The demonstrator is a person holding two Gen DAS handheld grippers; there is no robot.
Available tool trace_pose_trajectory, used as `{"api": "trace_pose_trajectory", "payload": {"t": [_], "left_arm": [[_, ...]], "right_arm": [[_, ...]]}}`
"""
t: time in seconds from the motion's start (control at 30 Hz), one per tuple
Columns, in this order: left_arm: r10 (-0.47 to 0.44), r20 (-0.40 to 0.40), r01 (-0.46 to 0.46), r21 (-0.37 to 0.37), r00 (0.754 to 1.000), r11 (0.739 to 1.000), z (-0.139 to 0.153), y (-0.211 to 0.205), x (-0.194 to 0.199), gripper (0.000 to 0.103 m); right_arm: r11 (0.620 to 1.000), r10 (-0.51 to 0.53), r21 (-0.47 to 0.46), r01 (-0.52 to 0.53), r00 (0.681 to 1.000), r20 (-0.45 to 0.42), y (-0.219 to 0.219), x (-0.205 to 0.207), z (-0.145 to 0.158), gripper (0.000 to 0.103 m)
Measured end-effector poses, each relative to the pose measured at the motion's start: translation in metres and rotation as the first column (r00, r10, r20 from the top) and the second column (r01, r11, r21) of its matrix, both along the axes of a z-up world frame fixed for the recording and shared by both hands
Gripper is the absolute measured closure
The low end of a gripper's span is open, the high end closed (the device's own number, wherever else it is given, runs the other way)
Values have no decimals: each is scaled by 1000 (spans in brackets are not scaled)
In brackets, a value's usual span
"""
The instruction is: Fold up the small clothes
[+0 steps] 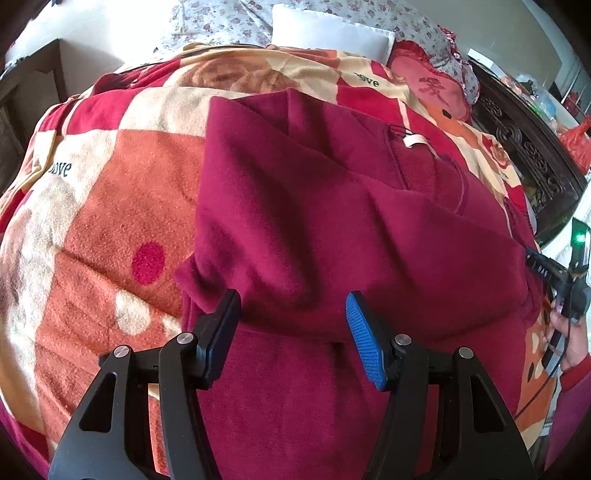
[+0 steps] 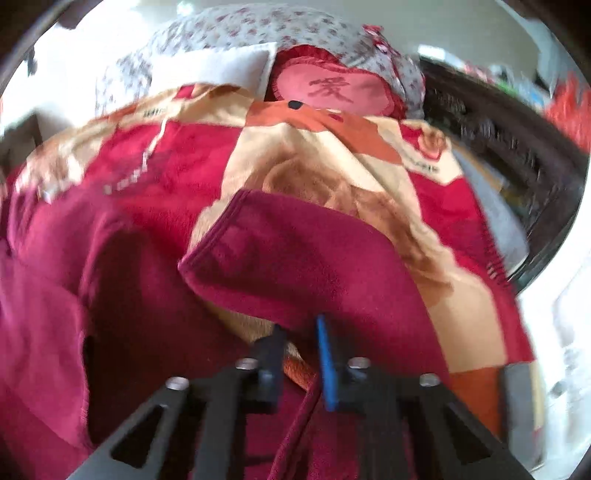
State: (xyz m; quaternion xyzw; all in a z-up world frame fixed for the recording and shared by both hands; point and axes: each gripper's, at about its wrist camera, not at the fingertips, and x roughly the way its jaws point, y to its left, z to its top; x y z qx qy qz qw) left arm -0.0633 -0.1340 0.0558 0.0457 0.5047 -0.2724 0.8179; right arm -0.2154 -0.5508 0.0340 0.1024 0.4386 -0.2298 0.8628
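One dark red garment (image 1: 332, 229) lies spread on the bed, on one patterned blanket (image 1: 103, 221) in red, orange and cream. At the head: one white pillow (image 1: 328, 33) and one pink heart cushion (image 1: 428, 85). Two tools. Left tool (image 1: 291, 325) points steeply down over the garment's near fold, jaws apart, nothing pinched. Right tool (image 2: 301, 345), also pitched down, is blurred; jaws nearly together, clamped on the garment's edge. A hand (image 1: 569, 332) shows at the right edge of the left view.
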Motion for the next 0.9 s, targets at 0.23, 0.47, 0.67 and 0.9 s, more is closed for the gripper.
{"api": "trace_pose_trajectory", "payload": {"t": [0.23,0.47,0.67,0.9], "left_arm": [[-22,41,23,-19,999,1000,15,2,-5,44],[22,44,-18,-80,999,997,33,21,-1,44],[68,89,-58,-112,994,992,58,47,2,44],[77,103,-65,-110,992,992,59,63,2,44]], "right_arm": [[982,-40,189,-28,938,344,-16,-58,89,94],[949,221,84,-304,831,510,32,-74,203,98],[876,420,-19,-482,743,521,98,-40,241,98],[918,311,129,-376,882,355,98,-14,174,52]]}}
